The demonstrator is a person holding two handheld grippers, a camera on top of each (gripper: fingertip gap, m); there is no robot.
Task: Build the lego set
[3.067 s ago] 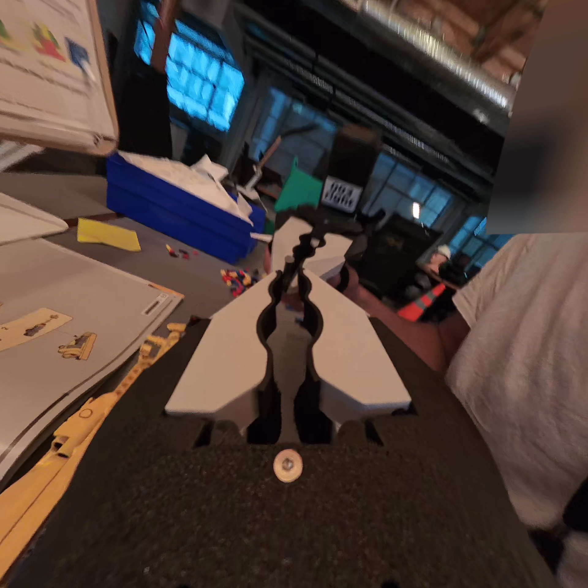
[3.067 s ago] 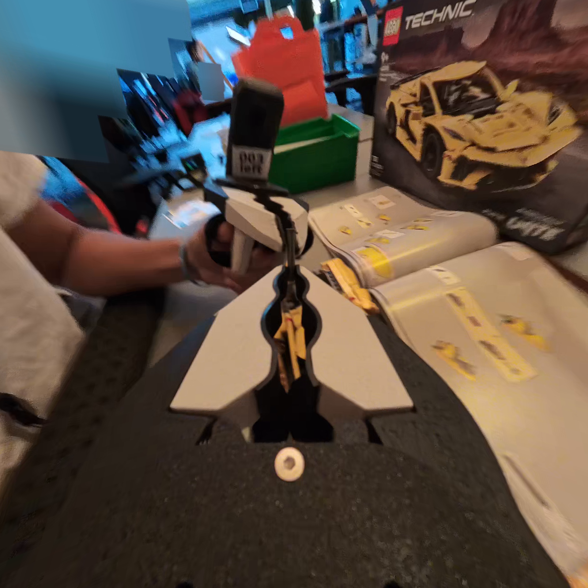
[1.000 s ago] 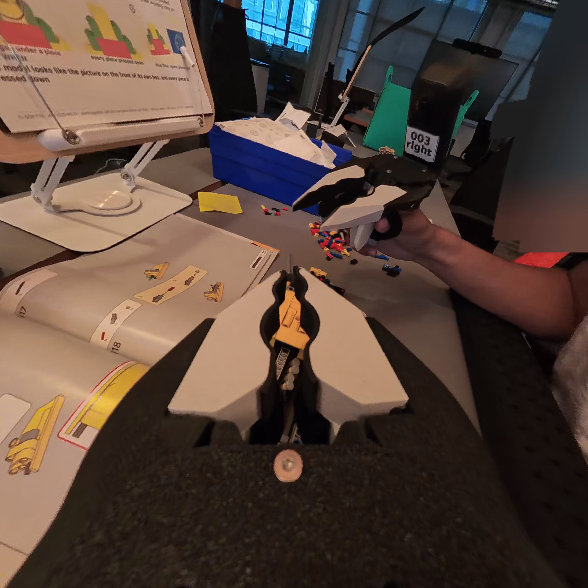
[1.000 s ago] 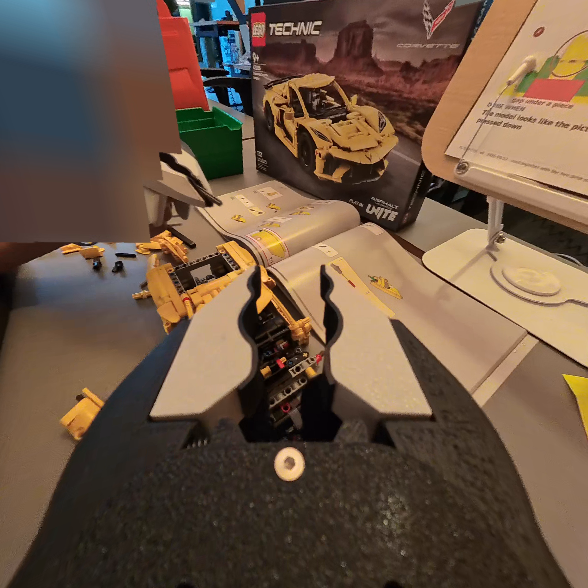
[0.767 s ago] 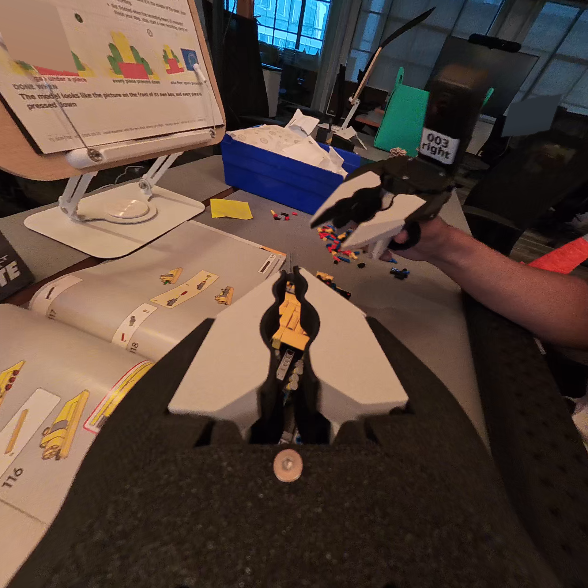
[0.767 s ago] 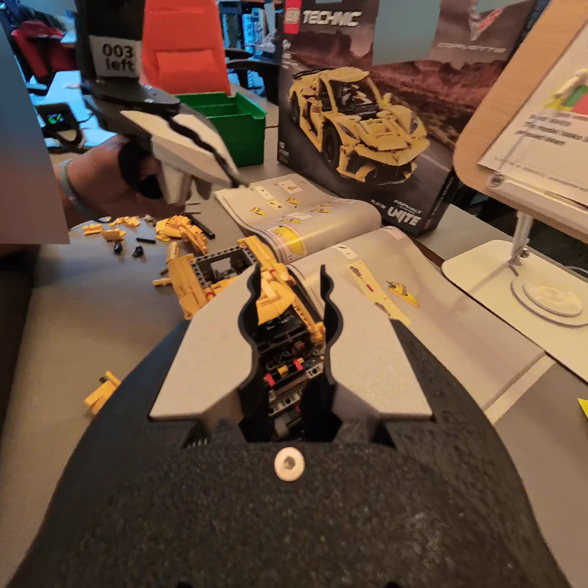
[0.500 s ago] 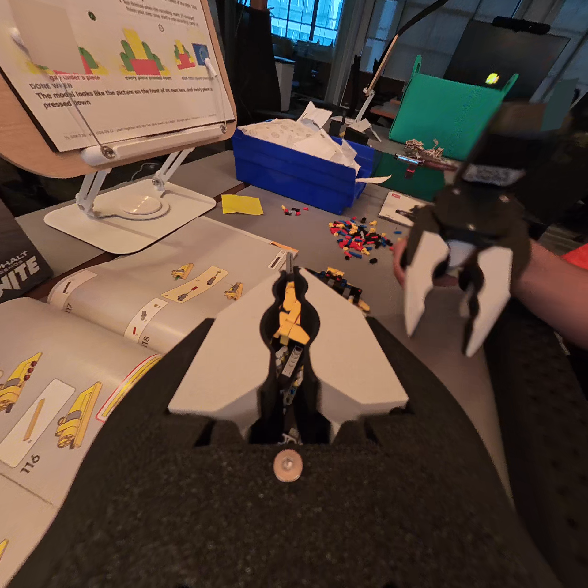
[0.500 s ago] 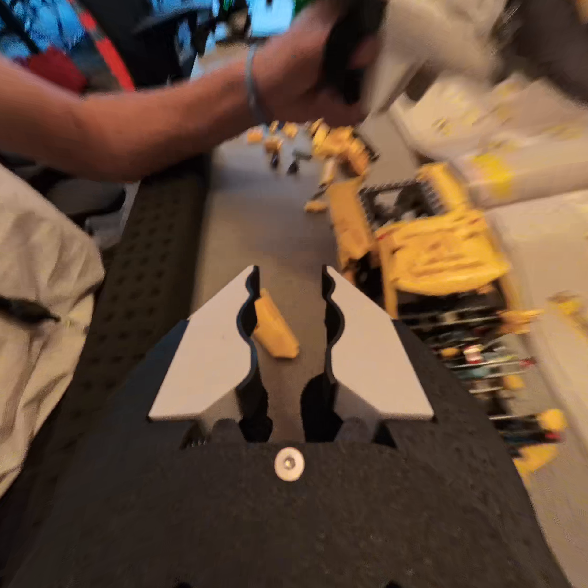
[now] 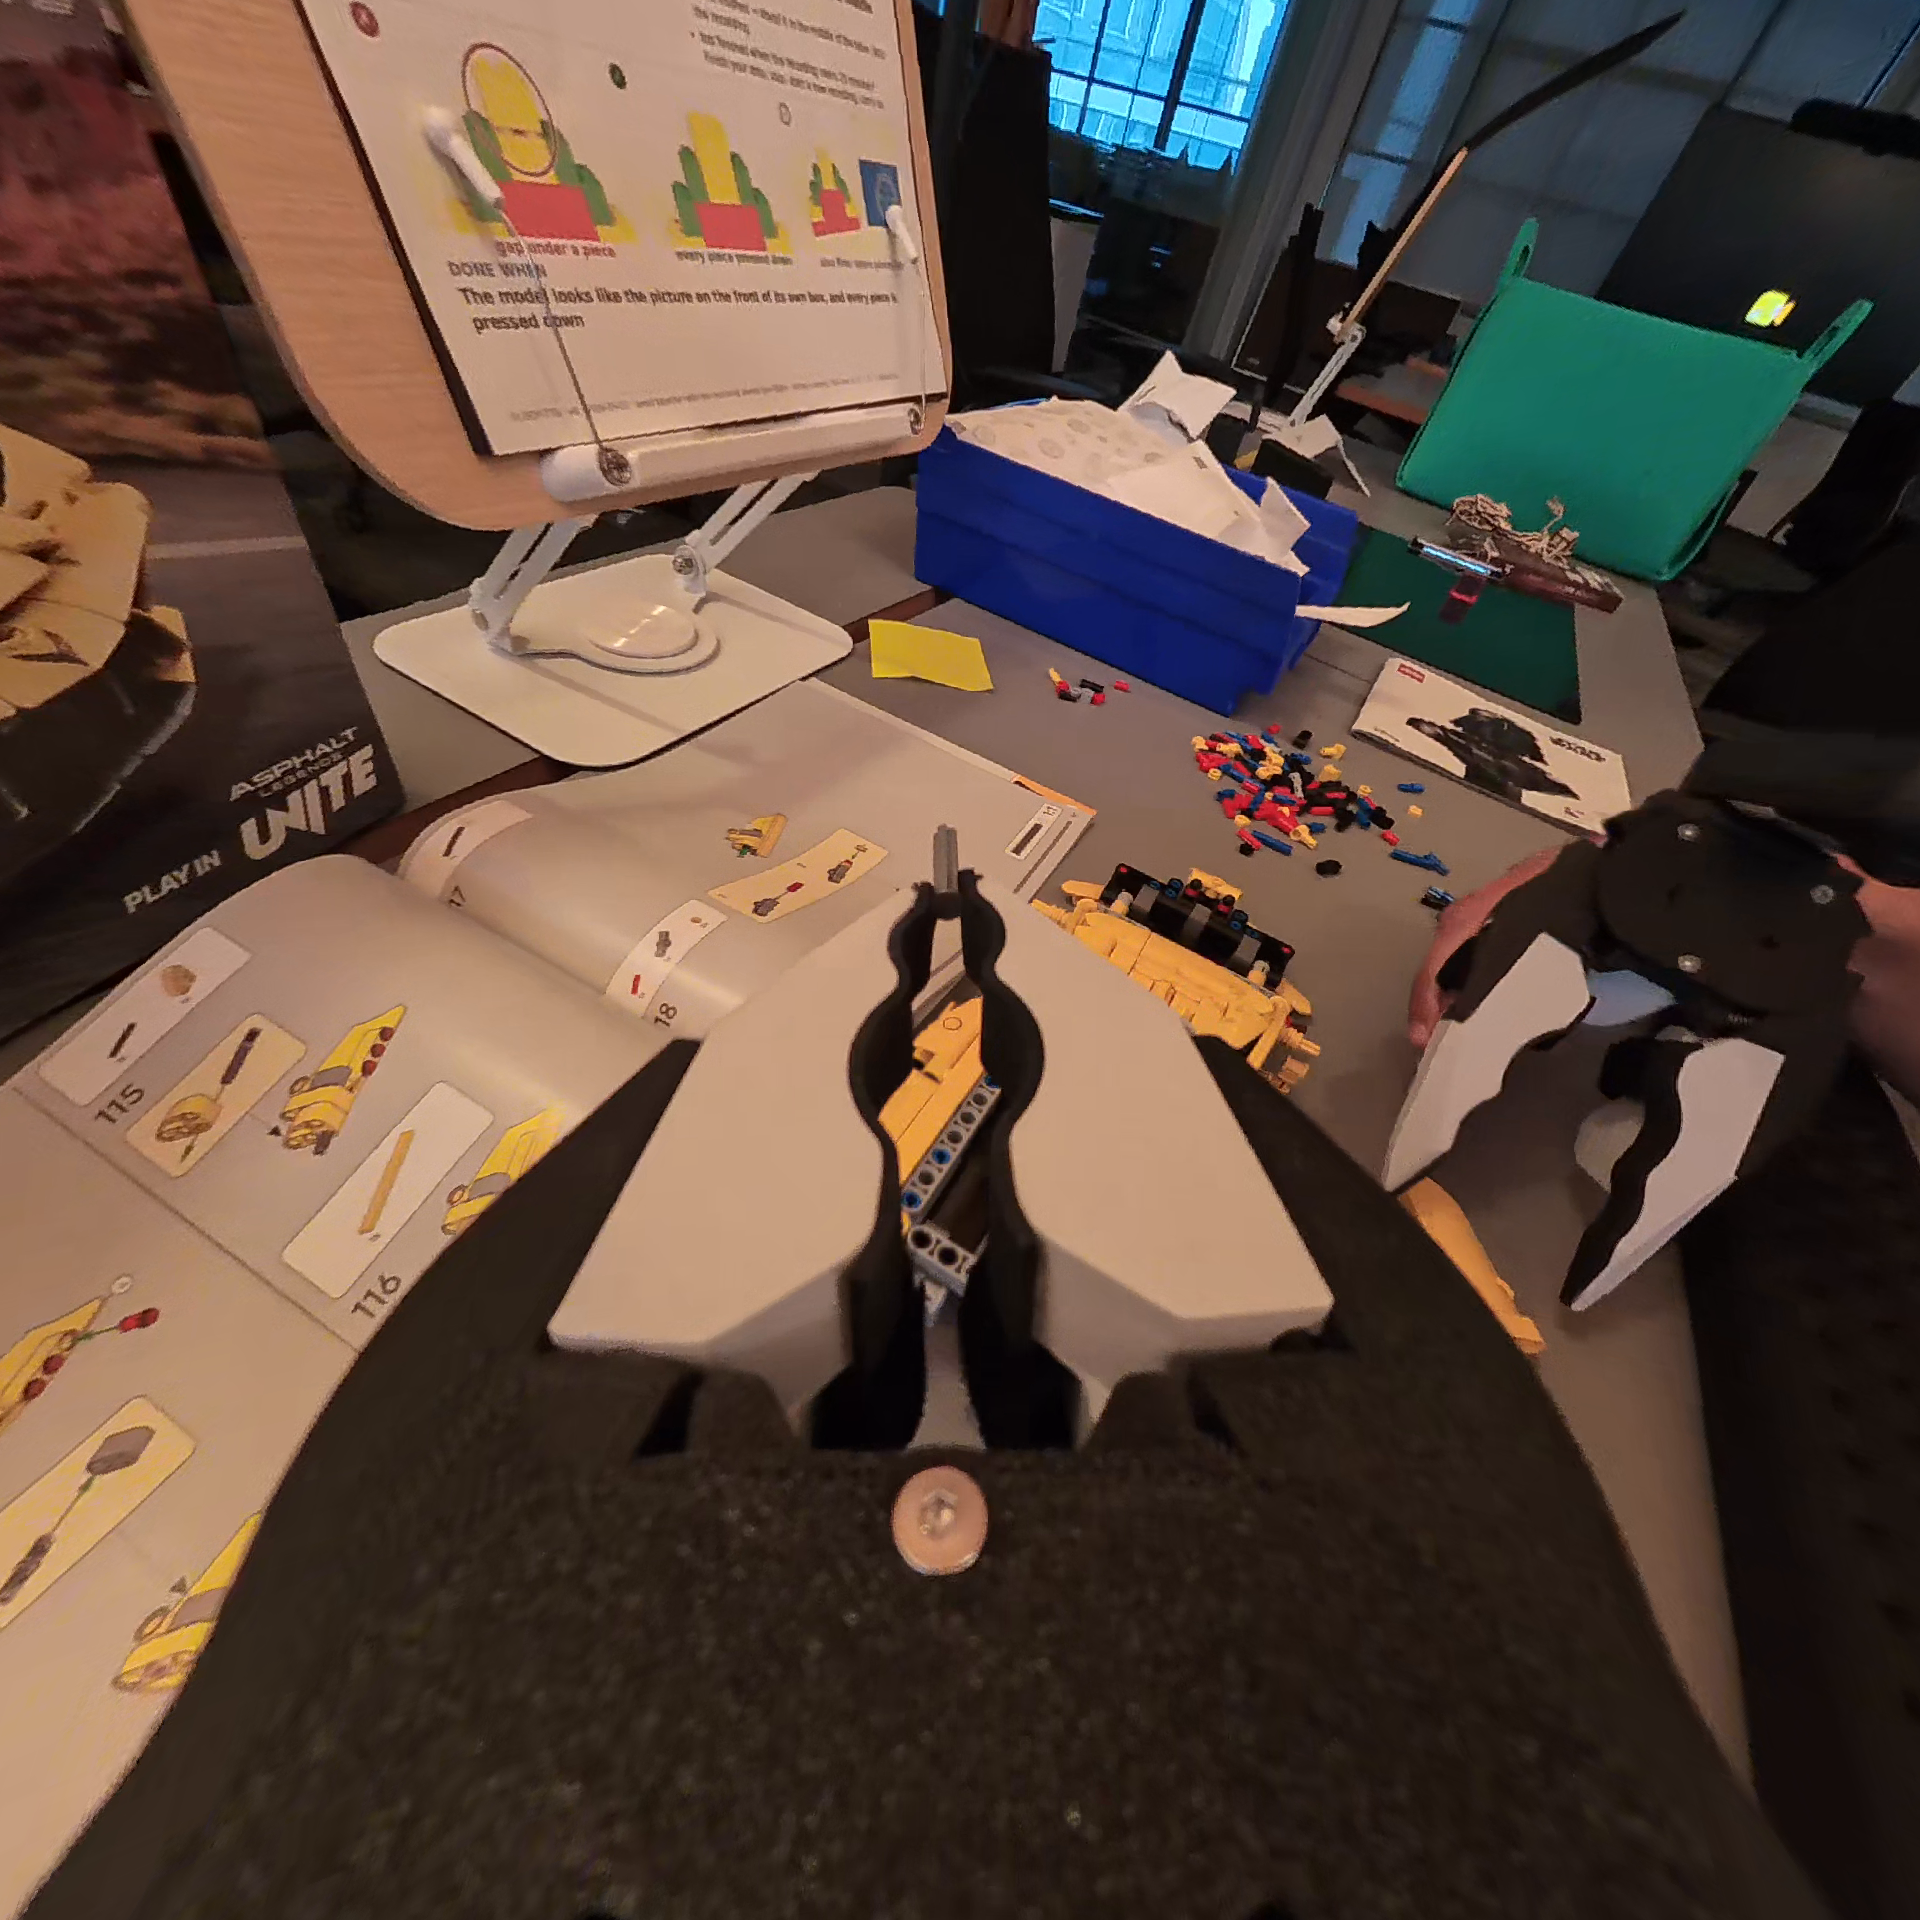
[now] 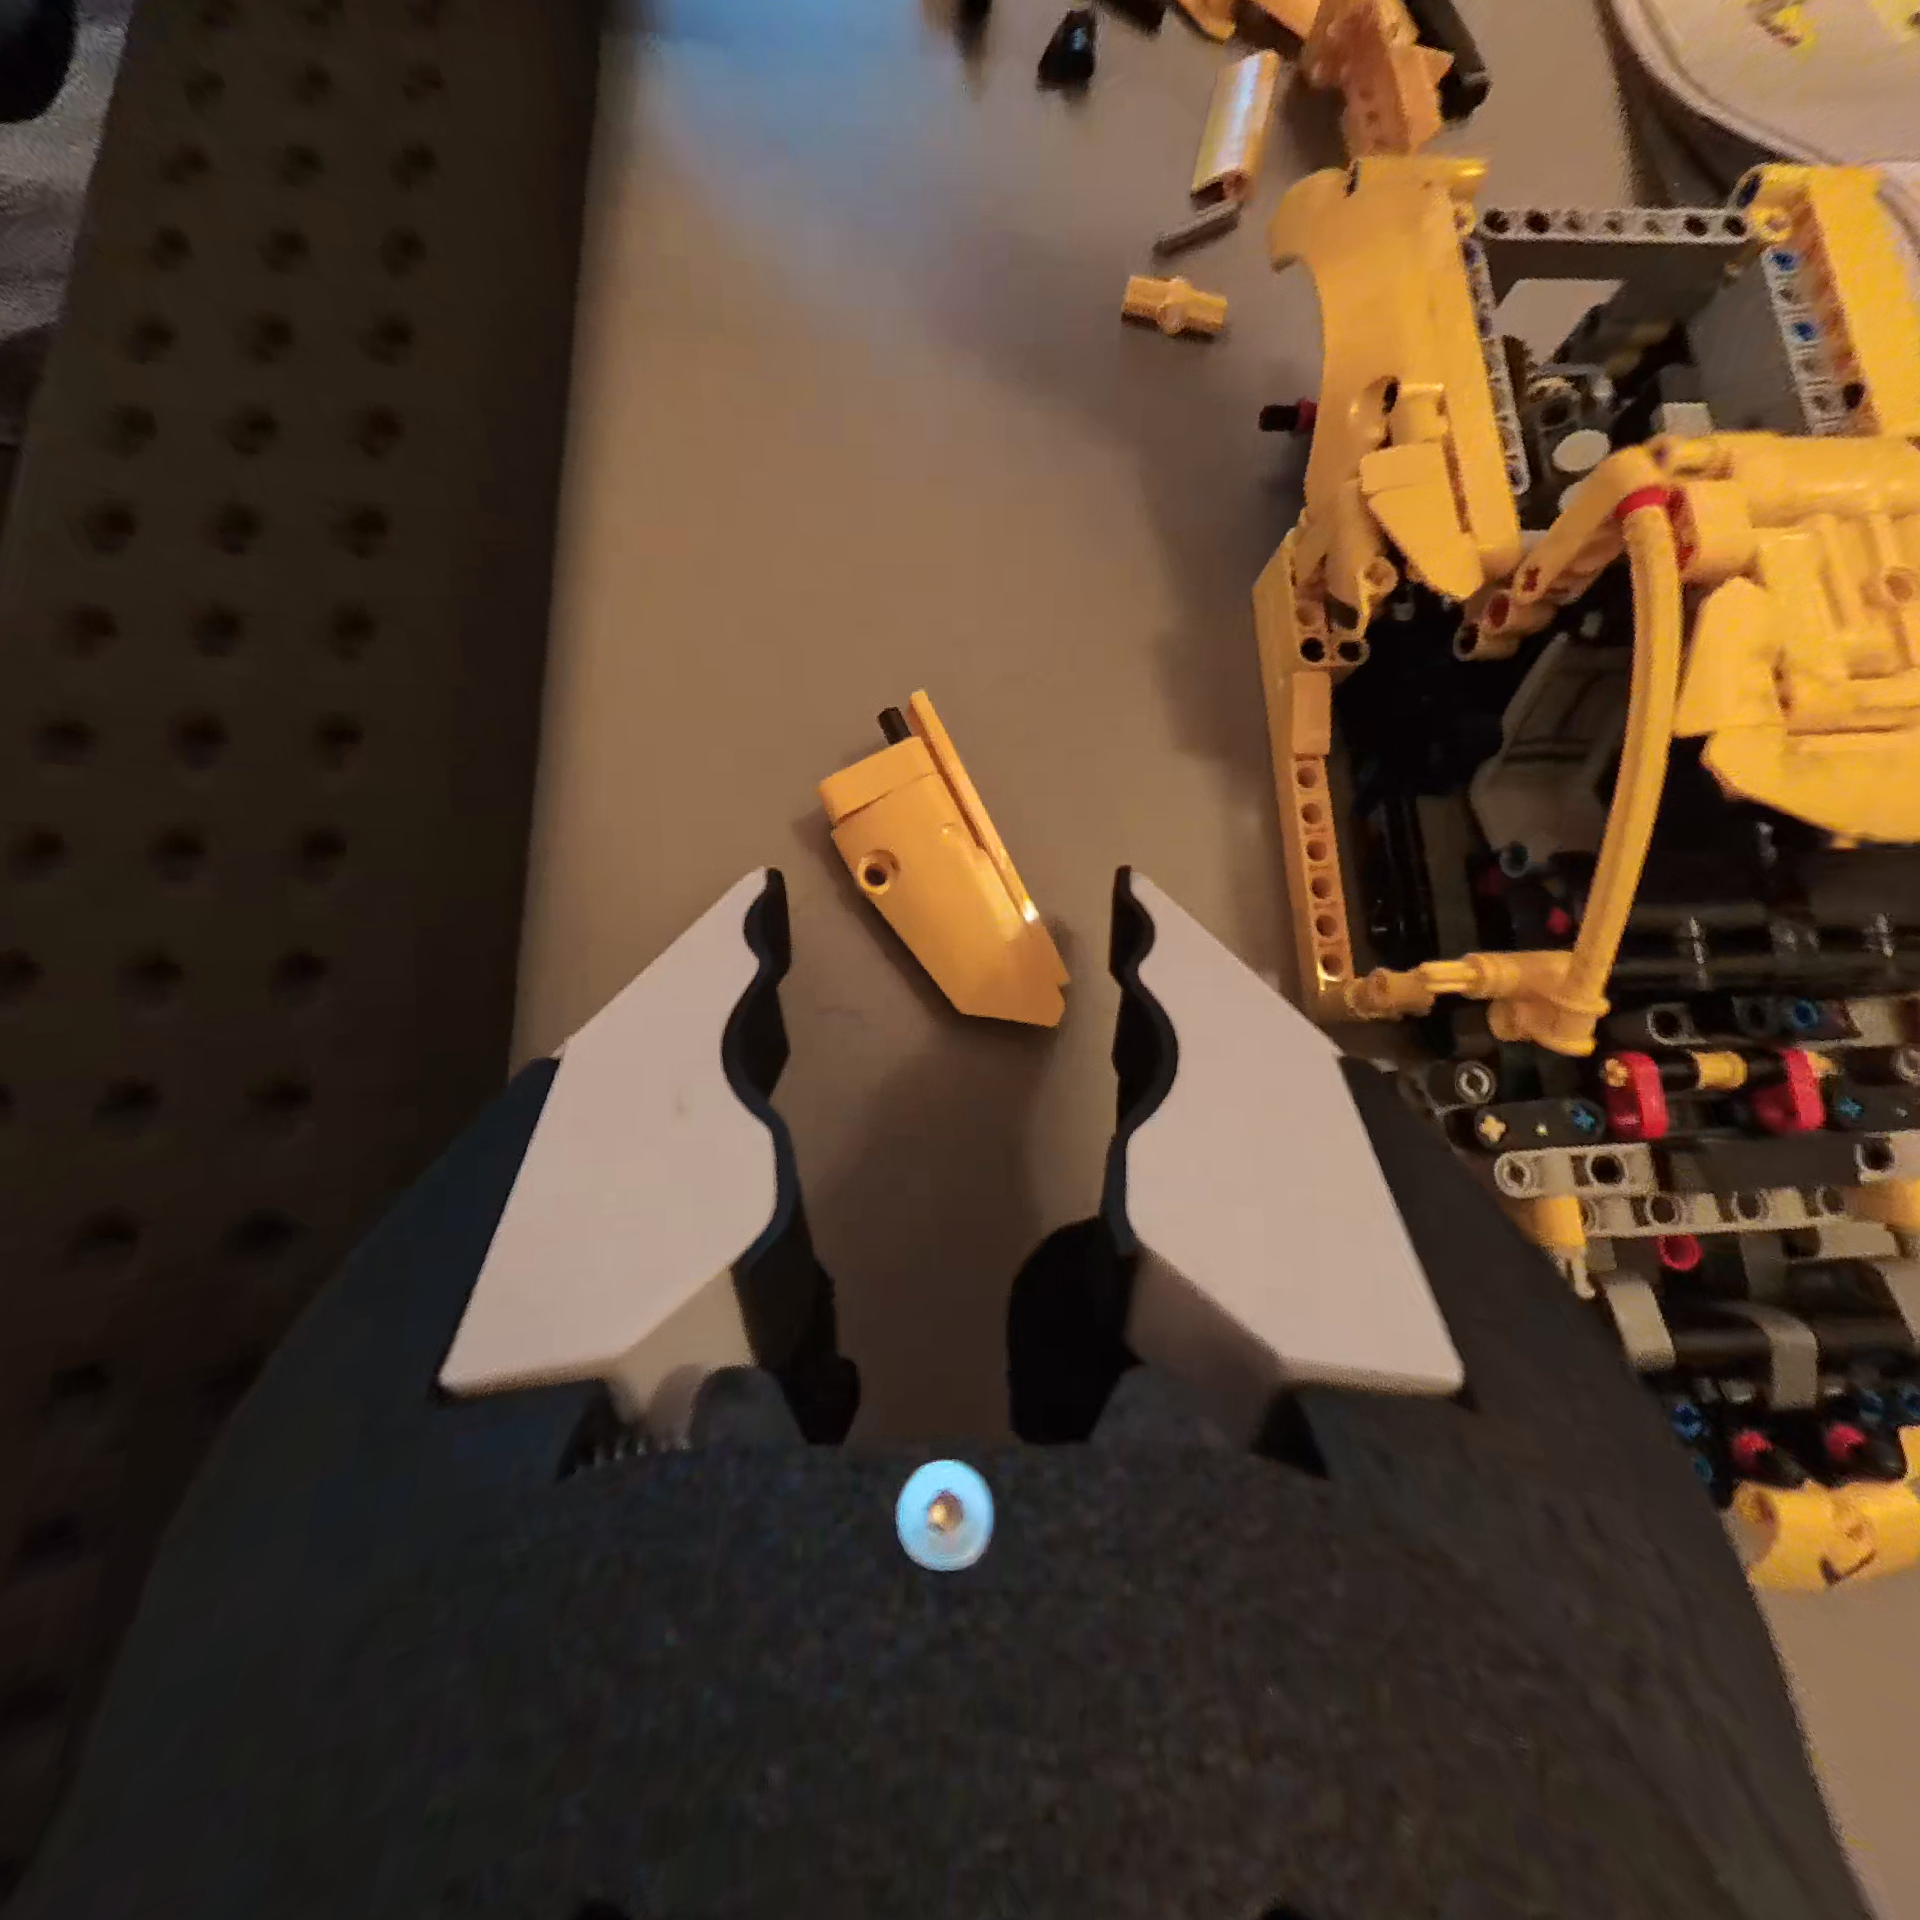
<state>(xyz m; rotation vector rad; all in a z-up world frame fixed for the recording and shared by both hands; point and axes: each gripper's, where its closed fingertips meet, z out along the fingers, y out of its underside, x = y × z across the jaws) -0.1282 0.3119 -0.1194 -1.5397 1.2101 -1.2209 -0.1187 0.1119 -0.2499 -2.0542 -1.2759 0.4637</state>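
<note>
- The bench [image 10: 831,416] carries everything: the half-built yellow car [image 10: 1558,727] lies at the right of the right wrist view, with loose yellow bits beyond it.
- The open instruction book [image 9: 520,935] appears only in the left wrist view, as do the blue bin [image 9: 1091,561], the pile of small coloured pins [image 9: 1288,790] and the board on its white stand [image 9: 623,260].
- The right hand-held gripper [image 10: 945,914] points down at the bench, fingers spread wide and empty. A yellow wedge piece [image 10: 945,883] lies just ahead between its tips, apart from the car. The left view shows this same tool [image 9: 1507,1236] from the side, over that piece.
- The left hand-held gripper [image 9: 945,904] is pinched tight on a thin grey rod [image 9: 943,854] that sticks out past its tips; the right view does not show it.
- Step in hand, as I judge it: picking up the wedge piece. Next, the right tool should drop lower, straddle the slanted piece squarely, and close.
</note>
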